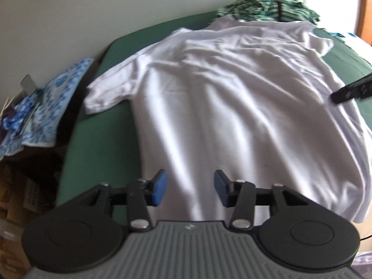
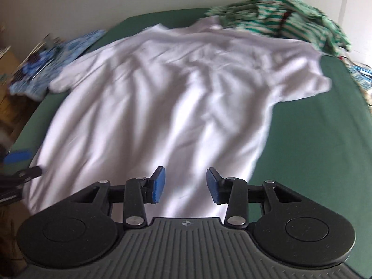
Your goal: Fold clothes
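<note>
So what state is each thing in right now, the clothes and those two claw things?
White shirt: spread flat on the green table, wrinkled, not yet folded.
Striped green clothing: crumpled in a heap at the far edge.
Blue patterned cloth: lying off to the left, beside the table.
Left gripper: open, holding nothing.
Right gripper: open, holding nothing.

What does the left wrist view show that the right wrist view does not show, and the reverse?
Only the left wrist view shows the open left gripper up close, and the right gripper entering at the right edge. Only the right wrist view shows the open right gripper up close, and the shirt's right sleeve fully. Both share the white shirt spread flat on the green table, the green striped clothes behind it, and the blue patterned cloth at the left.
</note>
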